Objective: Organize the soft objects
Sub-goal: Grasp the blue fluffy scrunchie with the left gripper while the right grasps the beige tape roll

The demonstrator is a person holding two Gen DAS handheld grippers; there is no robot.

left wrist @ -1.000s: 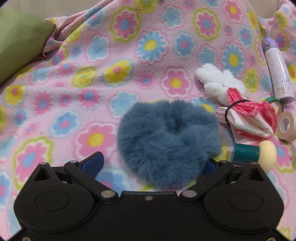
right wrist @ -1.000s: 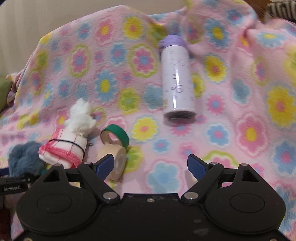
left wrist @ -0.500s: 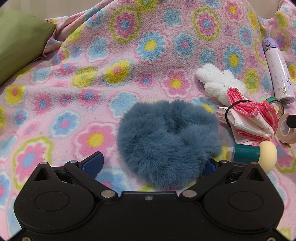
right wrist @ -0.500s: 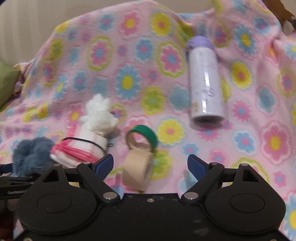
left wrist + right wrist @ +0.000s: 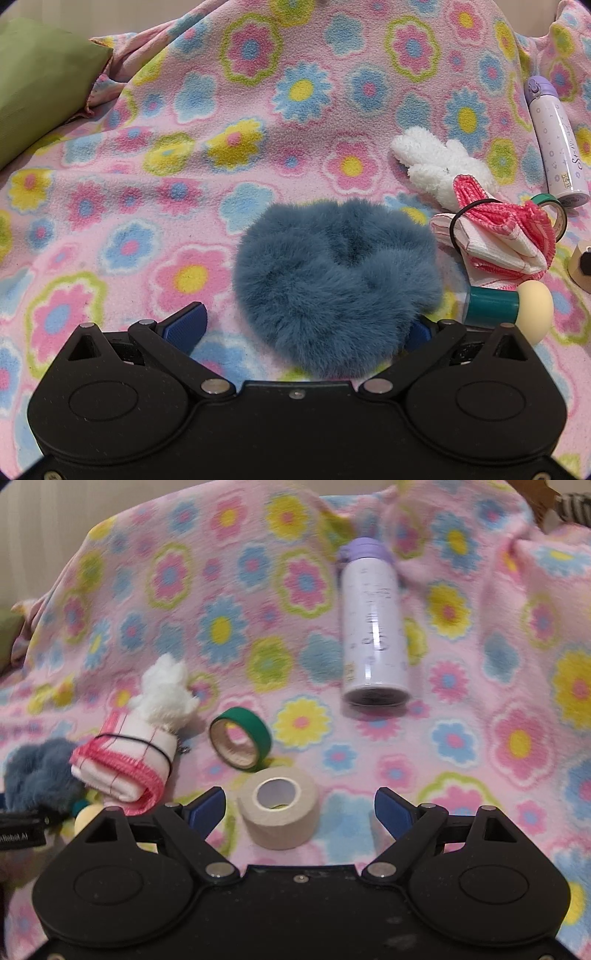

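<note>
A fluffy blue scrunchie (image 5: 336, 284) lies on the flowered blanket between the wide-open jaws of my left gripper (image 5: 301, 326), whose right pad it partly hides. It also shows in the right wrist view (image 5: 37, 775). A white plush bunny (image 5: 439, 162) and a rolled pink-edged cloth (image 5: 498, 236) bound by a black band lie to its right; the right wrist view shows the bunny (image 5: 164, 696) and the cloth (image 5: 125, 764) too. My right gripper (image 5: 299, 808) is open, with a beige tape roll (image 5: 279, 812) between its jaws.
A green tape roll (image 5: 240, 744) and a lavender bottle (image 5: 371, 627) lie on the blanket (image 5: 184, 147). A teal-and-cream tool (image 5: 509, 306) rests by the scrunchie. A green cushion (image 5: 40, 85) sits at far left.
The right gripper has swung left and closed in on the beige tape roll, which now sits between its jaws. The left gripper has barely moved.
</note>
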